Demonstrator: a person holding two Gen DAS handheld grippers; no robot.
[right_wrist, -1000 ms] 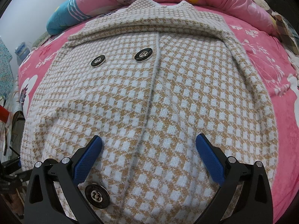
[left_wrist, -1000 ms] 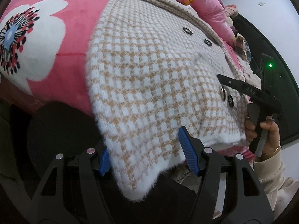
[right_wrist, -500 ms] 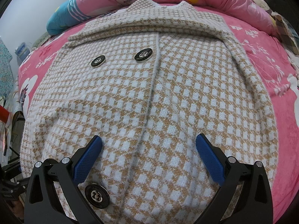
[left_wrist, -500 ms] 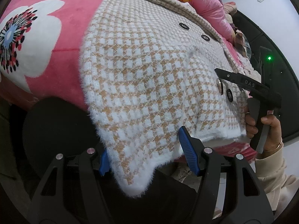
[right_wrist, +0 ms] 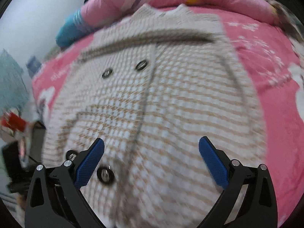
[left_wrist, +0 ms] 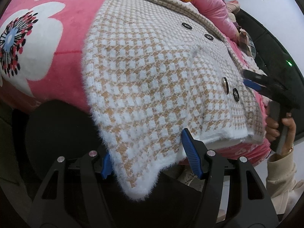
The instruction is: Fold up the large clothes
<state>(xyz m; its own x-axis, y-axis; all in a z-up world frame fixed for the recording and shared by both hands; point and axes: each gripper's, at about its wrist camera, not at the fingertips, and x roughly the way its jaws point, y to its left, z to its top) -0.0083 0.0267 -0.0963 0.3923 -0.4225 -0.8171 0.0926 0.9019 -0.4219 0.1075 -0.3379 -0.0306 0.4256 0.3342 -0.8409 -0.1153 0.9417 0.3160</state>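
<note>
A fuzzy tan-and-white checked coat (left_wrist: 152, 79) with dark buttons lies flat on the pink bed, its hem corner hanging over the edge. My left gripper (left_wrist: 146, 152) is open, its blue pads on either side of that hanging hem corner. My right gripper (right_wrist: 152, 161) is open above the coat's (right_wrist: 171, 104) lower front; its view is motion-blurred. It also shows in the left wrist view (left_wrist: 266, 87), held by a hand at the coat's right hem.
A pink floral blanket (left_wrist: 47, 38) covers the bed. Pink and blue bedding (right_wrist: 133, 5) is piled behind the coat's collar. A dark round object (left_wrist: 57, 133) sits below the bed edge at left. Clutter (right_wrist: 13, 123) stands at the left bedside.
The right gripper has pulled back and risen away from the coat, blurring its view. The left gripper has stayed at the hanging hem corner, with its jaws open.
</note>
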